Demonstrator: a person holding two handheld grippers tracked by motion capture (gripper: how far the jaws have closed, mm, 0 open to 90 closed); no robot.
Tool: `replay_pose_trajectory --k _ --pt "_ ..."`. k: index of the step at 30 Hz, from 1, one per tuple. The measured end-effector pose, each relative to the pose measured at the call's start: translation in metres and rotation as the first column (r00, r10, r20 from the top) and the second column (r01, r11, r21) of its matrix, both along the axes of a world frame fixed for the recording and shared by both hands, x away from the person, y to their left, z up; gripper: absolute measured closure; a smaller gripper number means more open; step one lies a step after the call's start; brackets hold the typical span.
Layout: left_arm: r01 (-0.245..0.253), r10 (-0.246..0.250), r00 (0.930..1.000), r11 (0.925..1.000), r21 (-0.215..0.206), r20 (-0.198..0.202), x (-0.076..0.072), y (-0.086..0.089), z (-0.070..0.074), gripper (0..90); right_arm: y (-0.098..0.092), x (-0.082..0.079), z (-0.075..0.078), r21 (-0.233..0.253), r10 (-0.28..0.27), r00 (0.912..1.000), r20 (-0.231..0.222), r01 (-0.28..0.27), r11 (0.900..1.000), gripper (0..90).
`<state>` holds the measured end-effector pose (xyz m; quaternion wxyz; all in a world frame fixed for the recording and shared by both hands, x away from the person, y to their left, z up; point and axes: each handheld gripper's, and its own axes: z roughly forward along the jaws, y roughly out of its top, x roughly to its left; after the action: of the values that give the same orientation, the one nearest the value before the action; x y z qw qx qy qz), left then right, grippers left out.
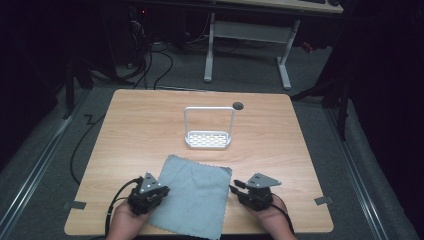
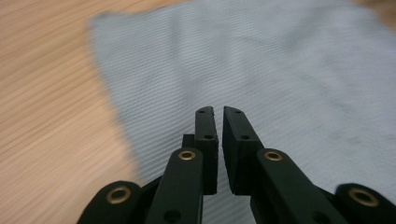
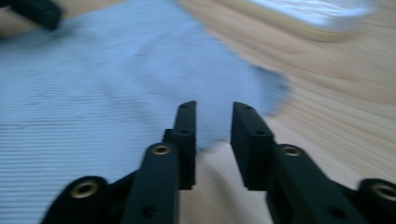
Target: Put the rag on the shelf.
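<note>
The light wooden table (image 1: pixel 150 130) carries a square grey-blue ribbed cloth (image 1: pixel 192 195), spread flat at the near edge between the person's two hands. Behind it, near the middle of the table and well apart from the cloth, stands a small white perforated tray with a tall wire hoop handle (image 1: pixel 208 139).

The left gripper (image 1: pixel 159 191) sits at the cloth's left edge; in the left gripper view its jaws are almost shut, only a thin slit between them, with nothing pinched and the cloth (image 2: pixel 261 65) lying beneath and ahead. The right gripper (image 1: pixel 235 186) is just beside the cloth's right edge; its jaws stand somewhat apart, empty, over the cloth's border (image 3: pixel 116 79) where it meets bare wood, though that view is blurred, so whether a tip touches the fabric is unclear.

The step in hand looks like the approach to grasp the cloth at opposite sides. The next move probably calls for opening the left jaws, lowering both onto the edges, and closing on the fabric.
</note>
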<state>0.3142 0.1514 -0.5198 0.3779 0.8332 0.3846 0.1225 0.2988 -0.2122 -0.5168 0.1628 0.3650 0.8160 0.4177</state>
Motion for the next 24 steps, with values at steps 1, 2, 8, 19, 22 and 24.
replay_pose_trajectory --k 1,2,8,19,22,24 --pt "0.000 0.000 1.0000 0.9998 0.020 0.000 0.002 0.007 -0.001 85.1 0.010 -0.001 -0.001 -0.003 0.037 0.9993 -0.005 -0.037 0.999 81.9" --pt "-0.009 0.009 0.9998 0.9996 0.027 -0.015 0.003 0.011 -0.004 85.6 0.027 -0.003 -0.005 -0.030 0.101 0.9945 -0.029 -0.102 0.994 90.0" --pt "0.038 -0.038 0.9991 0.9988 0.031 -0.021 -0.003 0.002 -0.006 86.9 0.038 -0.001 -0.012 -0.098 0.137 0.9882 -0.070 -0.143 0.985 90.0" --pt "0.221 -0.221 0.9751 0.9749 0.026 -0.023 -0.020 -0.045 -0.005 86.5 -0.010 0.000 -0.012 -0.082 0.019 0.9960 -0.087 -0.026 0.996 90.0" --pt "0.264 -0.264 0.9641 0.9645 0.009 -0.030 -0.023 -0.053 -0.006 86.4 -0.023 -0.006 -0.011 -0.089 -0.013 0.9961 -0.088 0.005 0.996 90.0" --pt "0.269 -0.269 0.9628 0.9631 0.012 -0.031 -0.023 -0.055 -0.005 86.0 -0.030 -0.009 -0.011 -0.085 -0.029 0.9949 -0.097 0.021 0.996 90.0"
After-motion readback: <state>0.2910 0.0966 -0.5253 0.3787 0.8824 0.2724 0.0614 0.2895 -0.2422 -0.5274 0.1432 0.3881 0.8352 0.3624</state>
